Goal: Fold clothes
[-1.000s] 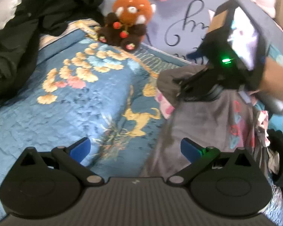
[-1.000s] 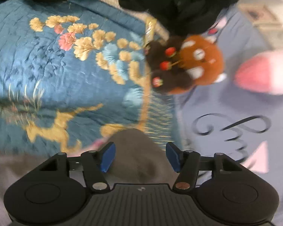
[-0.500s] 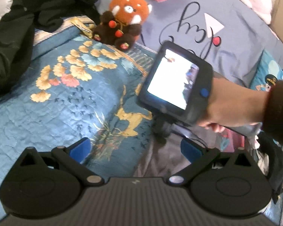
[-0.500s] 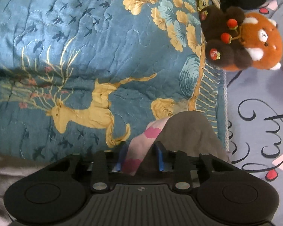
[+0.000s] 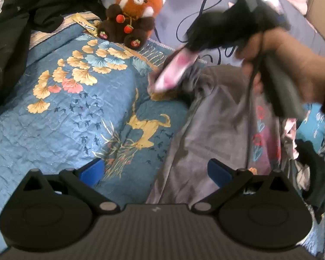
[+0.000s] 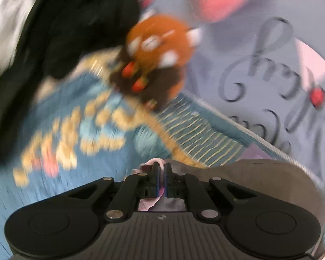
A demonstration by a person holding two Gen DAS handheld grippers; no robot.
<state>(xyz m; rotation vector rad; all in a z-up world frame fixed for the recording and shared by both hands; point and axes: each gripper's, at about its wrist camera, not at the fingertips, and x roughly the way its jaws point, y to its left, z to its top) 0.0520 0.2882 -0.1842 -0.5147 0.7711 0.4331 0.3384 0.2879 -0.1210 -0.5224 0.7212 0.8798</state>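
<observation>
A grey garment with a pink-and-white flowered lining lies on the right side of the blue quilt. My right gripper is shut on the garment's pink-lined edge; in the left wrist view that gripper lifts the flap off the quilt, held by a person's hand. My left gripper hangs open low over the near end of the garment, its blue pads wide apart with nothing between them.
A red-panda plush toy sits at the quilt's far edge. Black clothing is heaped at the far left. A lilac sheet with script lettering lies beyond. More crumpled clothes pile at the right.
My right gripper closed fully on the garment's pink-lined edge and lifted it, swinging up and away fast. The left gripper stayed open and drifted slightly.
</observation>
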